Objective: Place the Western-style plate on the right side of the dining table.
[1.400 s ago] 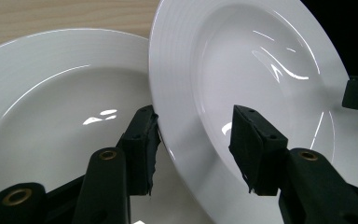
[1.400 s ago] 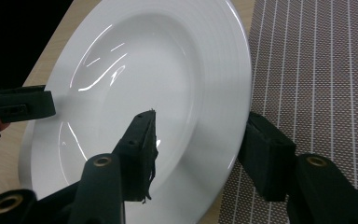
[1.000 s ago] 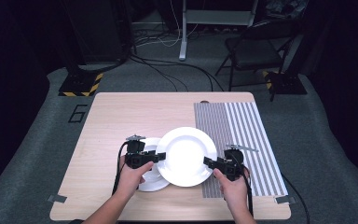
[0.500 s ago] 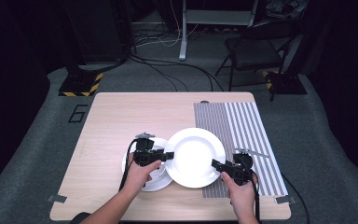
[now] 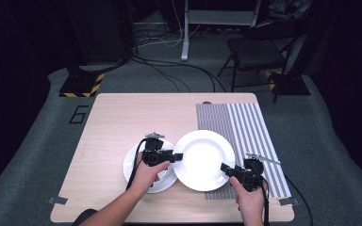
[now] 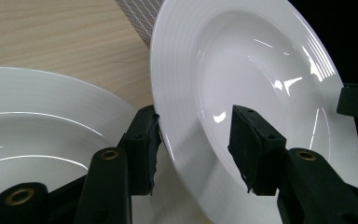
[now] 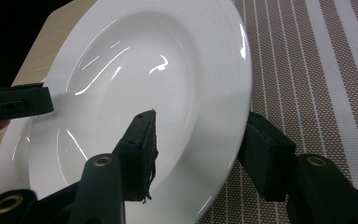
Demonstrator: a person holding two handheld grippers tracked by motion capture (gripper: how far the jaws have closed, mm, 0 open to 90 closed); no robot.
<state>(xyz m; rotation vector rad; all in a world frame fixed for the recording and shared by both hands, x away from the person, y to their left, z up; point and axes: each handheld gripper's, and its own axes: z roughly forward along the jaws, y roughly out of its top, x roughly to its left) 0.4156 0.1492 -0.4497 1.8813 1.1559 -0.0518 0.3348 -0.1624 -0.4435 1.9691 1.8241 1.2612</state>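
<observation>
— What lies on the wooden surface [image 5: 122, 117] besides the work in hand?
— A second white plate [image 5: 134, 162] near the front edge, and a grey striped mat [image 5: 245, 127] along the right side.
— And beyond it?
— A dark folding chair [image 5: 259, 52], cables [image 5: 169, 70] on the grey floor [image 5: 339, 155], and a yellow-and-black striped base [image 5: 80, 87]. Tape [image 5: 56, 200] marks the front corners.

Only readable mark: large dark "6" on grey floor [image 5: 52, 141], just left of table [image 5: 122, 113].
</observation>
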